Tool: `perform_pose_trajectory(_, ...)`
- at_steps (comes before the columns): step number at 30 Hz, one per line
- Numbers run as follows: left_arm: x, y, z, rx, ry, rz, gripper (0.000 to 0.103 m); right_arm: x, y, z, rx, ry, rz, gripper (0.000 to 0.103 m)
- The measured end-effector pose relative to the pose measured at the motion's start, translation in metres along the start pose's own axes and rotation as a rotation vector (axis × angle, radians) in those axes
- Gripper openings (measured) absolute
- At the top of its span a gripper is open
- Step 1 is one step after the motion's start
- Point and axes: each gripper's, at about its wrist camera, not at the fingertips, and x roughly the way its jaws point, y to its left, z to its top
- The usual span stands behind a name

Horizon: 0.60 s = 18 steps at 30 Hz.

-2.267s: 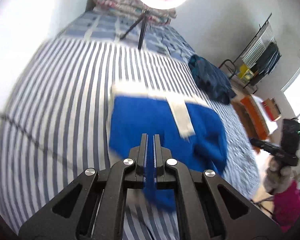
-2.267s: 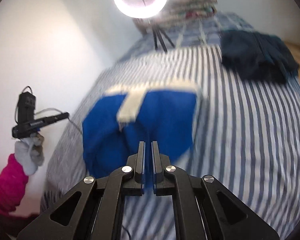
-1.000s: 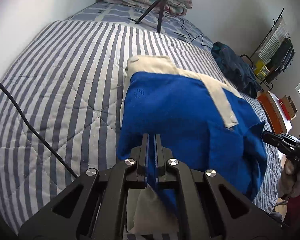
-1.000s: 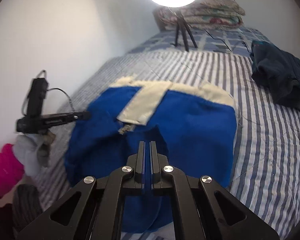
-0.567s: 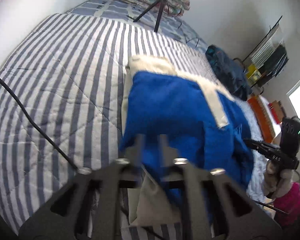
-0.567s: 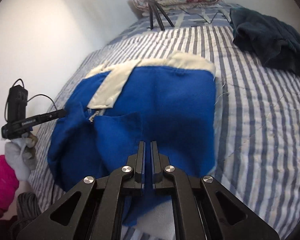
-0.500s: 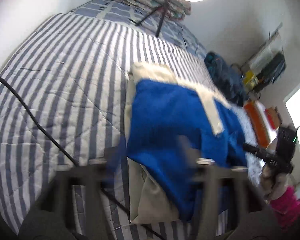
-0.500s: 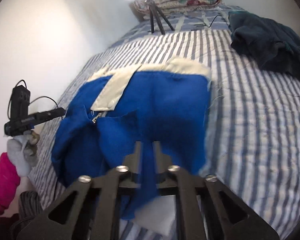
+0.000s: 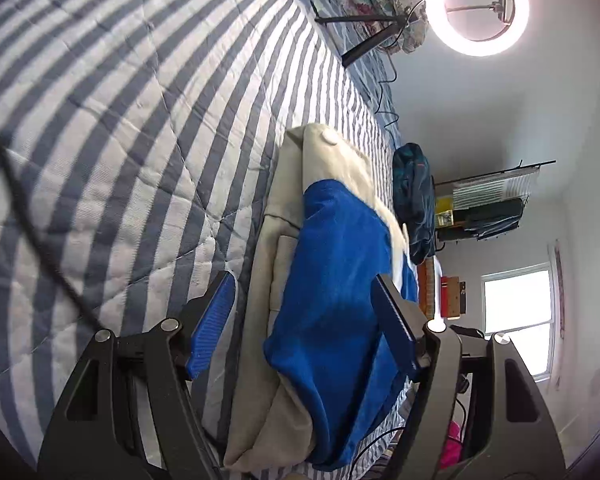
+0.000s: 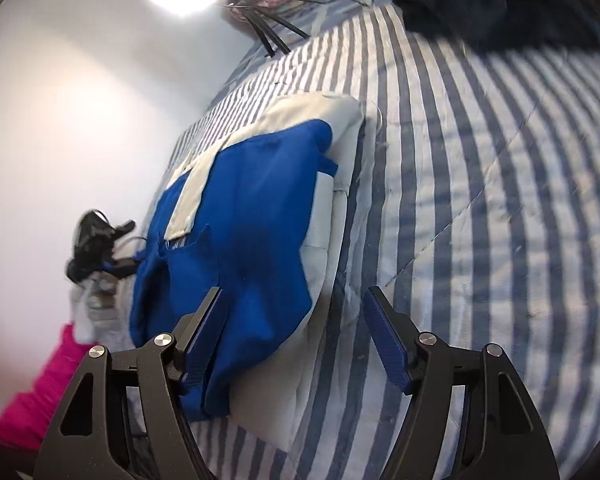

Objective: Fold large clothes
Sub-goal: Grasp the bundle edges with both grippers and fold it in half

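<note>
Item: blue-and-cream fabric garment (image 9: 332, 300), large, folded over itself into a thick oblong; blue layer uppermost, cream layer showing along the far edge and underneath. Location: flat on the blue-and-white striped quilted bedcover (image 9: 132, 120), near its front edge.

Left gripper (image 9: 304, 320): black frame, blue ribbed pads. Jaws stand wide apart, recently spread; the near end of the garment shows between them, but no pad presses on it.

Right gripper (image 10: 296, 336): same build. Jaws apart, just opened; the corner of the blue layer lies by the left pad, free of any clamp.

Step in hand, as judged: release after laying a fold over, then tidying or taking a fresh hold for the next fold.

Handling notes, as judged:
- Lift both grippers straight clear so that no pad drags the top blue layer back off the cream.
- The near blue edge sags over the cream one; square it before folding again.
- Take the next grip through all layers at a corner, both sides matched, or the stack is likely to skew.
- Fabric looks thick and soft; a bulge is likely unless it is pressed flat.

Also present: ring light on black tripod (image 9: 476, 8) at the bed's head; dark blue heap of clothing (image 9: 414, 204) farther along the bed; black cable (image 9: 28, 220) across the cover.
</note>
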Motion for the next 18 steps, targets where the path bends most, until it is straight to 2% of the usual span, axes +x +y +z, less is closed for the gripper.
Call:
perform_pose_trajectory(5,0.014,0.002,0.004,0.009,0.025,-0.034,0.072,0.009,-0.024,0.001,0.104,-0.014,0.107,0.07)
perform_pose_trajectory(10,0.033,0.001,0.014,-0.007,0.041,-0.054,0.072,0.008,-0.029,0.002,0.129,-0.03,0.2,0.07)
perform_pose_trajectory(13,0.046,-0.008,0.018,0.022,0.048,-0.051,0.072,0.017,-0.022,0.007,0.11,-0.013,0.217,0.065)
perform_pose_trajectory(15,0.056,-0.017,0.018,0.061,0.061,-0.005,0.065,0.024,-0.018,0.01,0.101,0.001,0.212,0.06)
perform_pose_trajectory(18,0.063,-0.026,0.019,0.084,0.056,0.039,0.061,0.03,-0.013,0.013,0.082,0.006,0.185,0.051)
